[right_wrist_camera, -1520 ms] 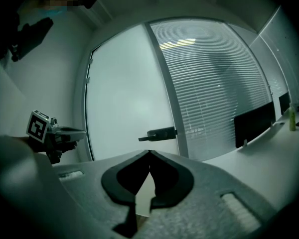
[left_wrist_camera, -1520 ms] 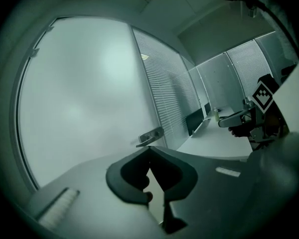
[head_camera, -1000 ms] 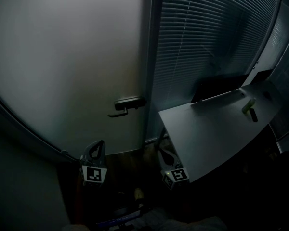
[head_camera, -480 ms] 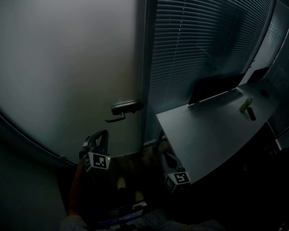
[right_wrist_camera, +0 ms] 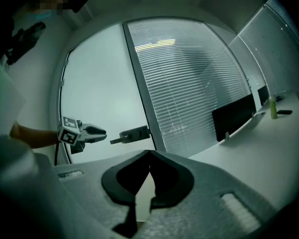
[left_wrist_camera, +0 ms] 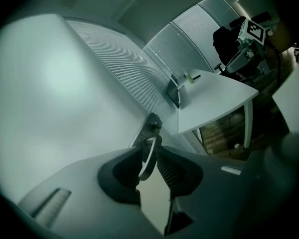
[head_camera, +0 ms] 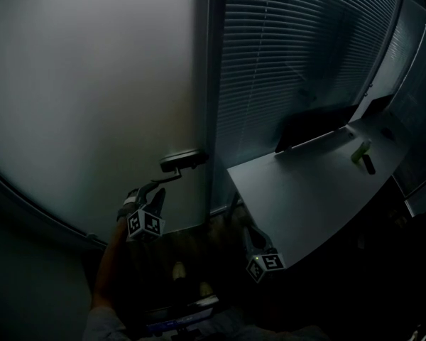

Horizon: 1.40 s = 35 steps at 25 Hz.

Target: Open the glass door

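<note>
The frosted glass door point(head_camera: 92, 84) fills the left of the head view, with its dark lever handle point(head_camera: 182, 160) at the right edge. My left gripper point(head_camera: 158, 189) is just below and left of the lever, pointing at it. Its jaws are opening, and in the left gripper view the lever point(left_wrist_camera: 152, 126) lines up with the gap of the left gripper point(left_wrist_camera: 148, 153). The right gripper view shows the left gripper point(right_wrist_camera: 103, 132) a little short of the handle point(right_wrist_camera: 132, 133), not touching. My right gripper point(head_camera: 250, 234) hangs low by the desk, shut and empty point(right_wrist_camera: 149, 153).
A glass wall with slatted blinds point(head_camera: 291, 48) stands right of the door frame. A white desk point(head_camera: 305, 197) juts in at the right, close to the right gripper, with a black screen point(head_camera: 316, 126), a green bottle point(head_camera: 360, 151) and a dark item point(head_camera: 369, 165).
The left gripper has moved up and right towards the lever handle, has rolled, and its jaws have parted. The right gripper has shifted only slightly.
</note>
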Motion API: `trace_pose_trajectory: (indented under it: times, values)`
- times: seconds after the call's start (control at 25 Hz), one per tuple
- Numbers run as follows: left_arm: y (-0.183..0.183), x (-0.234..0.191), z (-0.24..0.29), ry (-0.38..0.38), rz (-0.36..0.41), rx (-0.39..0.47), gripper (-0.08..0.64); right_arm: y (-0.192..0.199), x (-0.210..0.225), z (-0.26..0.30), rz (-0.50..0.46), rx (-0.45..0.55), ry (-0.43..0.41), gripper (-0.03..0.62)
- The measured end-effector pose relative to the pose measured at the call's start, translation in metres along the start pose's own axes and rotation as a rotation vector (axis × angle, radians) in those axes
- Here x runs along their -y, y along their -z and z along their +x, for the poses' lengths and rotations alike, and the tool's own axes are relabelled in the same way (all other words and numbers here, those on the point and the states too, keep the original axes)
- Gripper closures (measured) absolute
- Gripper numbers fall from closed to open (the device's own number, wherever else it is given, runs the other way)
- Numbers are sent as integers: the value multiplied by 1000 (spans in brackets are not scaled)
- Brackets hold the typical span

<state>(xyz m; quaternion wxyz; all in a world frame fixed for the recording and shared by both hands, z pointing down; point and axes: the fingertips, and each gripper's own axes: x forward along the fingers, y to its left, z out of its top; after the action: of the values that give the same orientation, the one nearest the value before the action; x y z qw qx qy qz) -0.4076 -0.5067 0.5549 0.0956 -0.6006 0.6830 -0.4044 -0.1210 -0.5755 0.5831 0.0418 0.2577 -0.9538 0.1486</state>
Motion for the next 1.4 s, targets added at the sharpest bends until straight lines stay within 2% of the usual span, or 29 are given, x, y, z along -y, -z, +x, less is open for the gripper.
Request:
trace_pose_trajectory:
  times: [0.12,0.28,0.52,0.64,0.8,1.0,1.16,1.28,1.4]
  values:
    - [8,8,19,64,41,-32,428,7,8,2,18,-7,12,590]
    - [15,17,34,127,70,-59,406,12,15,1,25,-12,24,591]
    - [23,10,49,132,102,-101,399,10,18,-6,32,-20,34,590]
    - [32,15,59,174,147,-133,396,13,24,-7,42,-22,51,589]
    - [37,18,70,213,185,-165,397,9,28,-8,55,-18,61,589]
    - [38,14,81,225,219,-183,408,5,31,-6,63,-14,69,589]
    - [45,16,96,227,279,-200,413,6,32,-2,71,-17,75,591]
    - [46,17,102,230,314,-199,442,5,30,-1,71,-26,71,589]
    - [46,25,104,269,326,-206,454,7,29,2,70,-30,69,590]
